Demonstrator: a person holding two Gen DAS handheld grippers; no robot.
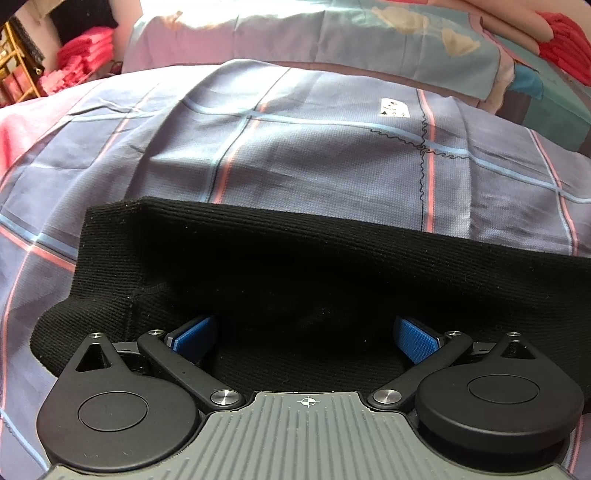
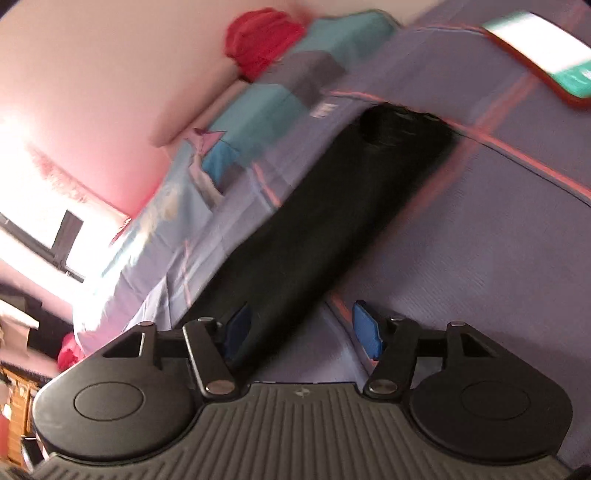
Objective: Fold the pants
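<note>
The black knit pants (image 1: 295,266) lie folded in a wide band on the checked blue-and-pink bedsheet (image 1: 295,155). My left gripper (image 1: 306,339) hangs right over them, pointing steeply down. Its blue pads (image 1: 195,338) stand far apart and open, with only dark fabric beneath them. In the blurred right wrist view the pants (image 2: 332,221) run as a long dark strip from the lower left to the upper right. My right gripper (image 2: 303,330) is open at the strip's near end. The cloth passes beside the left pad (image 2: 240,328), and neither pad presses on it.
A folded quilt with teal patches (image 1: 332,33) lies along the bed's far side, with red cloth (image 1: 565,40) at its right end. A phone in a red case (image 2: 539,48) rests on the sheet. Pink clothes (image 1: 81,62) and a shelf sit off the bed's left.
</note>
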